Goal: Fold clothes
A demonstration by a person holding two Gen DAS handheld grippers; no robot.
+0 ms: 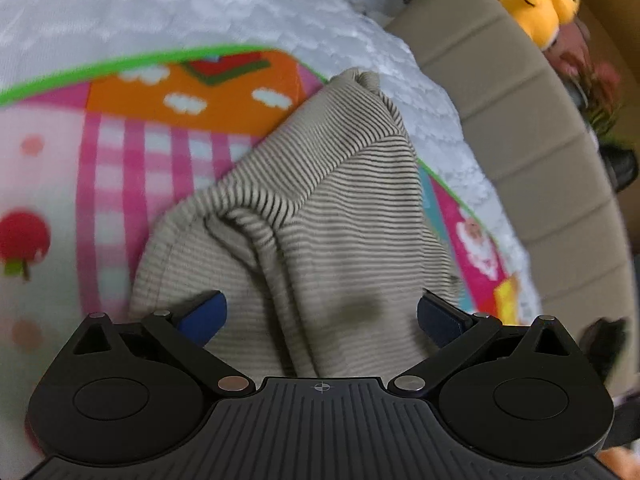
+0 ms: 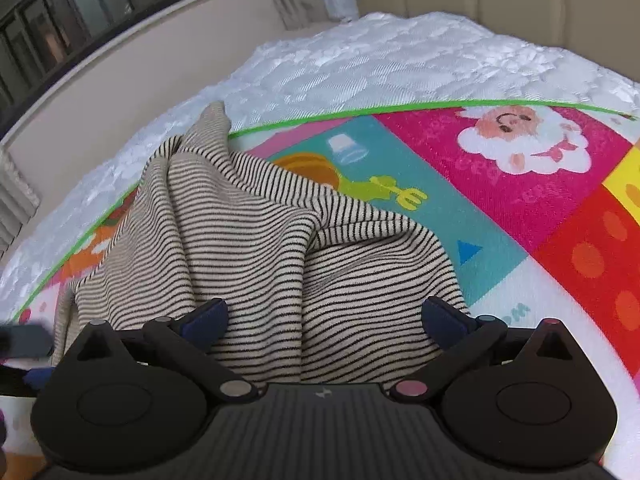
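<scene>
A beige garment with thin black stripes lies crumpled on a colourful play mat. My left gripper is open, its blue pads spread wide just above the near part of the cloth, which bulges between them. In the right wrist view the same striped garment spreads in loose folds over the mat. My right gripper is also open and hovers over the garment's near edge, holding nothing. The cloth's near hem is hidden under both gripper bodies.
The mat lies on a white quilted bed cover. A beige padded headboard curves along the right, with a yellow plush toy behind it. A wall and window stand on the left of the bed.
</scene>
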